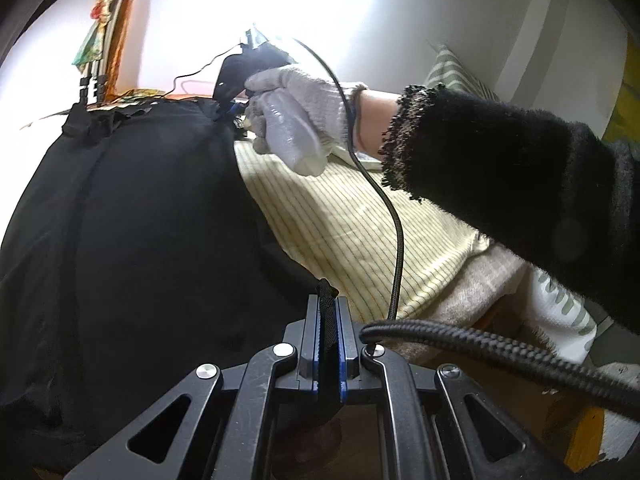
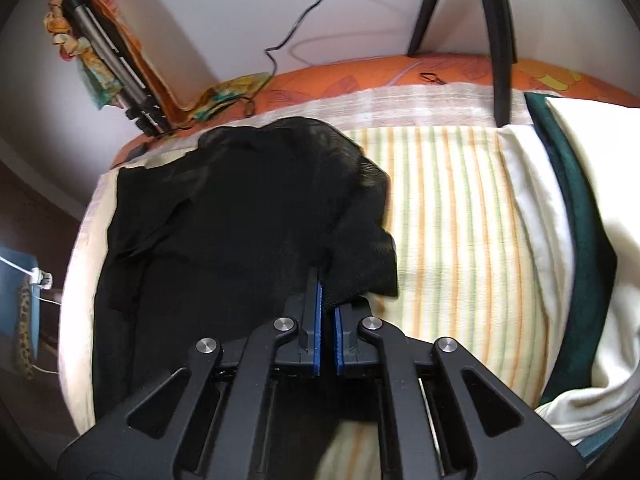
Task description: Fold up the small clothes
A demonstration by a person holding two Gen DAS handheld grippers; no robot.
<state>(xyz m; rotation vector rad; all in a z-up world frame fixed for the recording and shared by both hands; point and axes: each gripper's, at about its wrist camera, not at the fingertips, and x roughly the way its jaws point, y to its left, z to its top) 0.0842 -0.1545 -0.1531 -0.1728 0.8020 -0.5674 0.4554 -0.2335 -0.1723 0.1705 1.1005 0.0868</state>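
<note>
Left wrist view shows the left gripper (image 1: 328, 312) pinching a near edge of the black garment (image 1: 132, 220), which stretches far-left over the striped bed (image 1: 340, 216); the right gripper (image 2: 326, 300), fingers nearly together on its right edge, looks equally near.

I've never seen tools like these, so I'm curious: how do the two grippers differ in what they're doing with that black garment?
The left gripper pinches a narrow black strap or edge of the black garment between fully closed pads; the right gripper has a bulkier fold draped over its fingertips, with a slight gap showing between the pads lower down. Both have blue pads and hold the same garment over the striped sheet.
</note>
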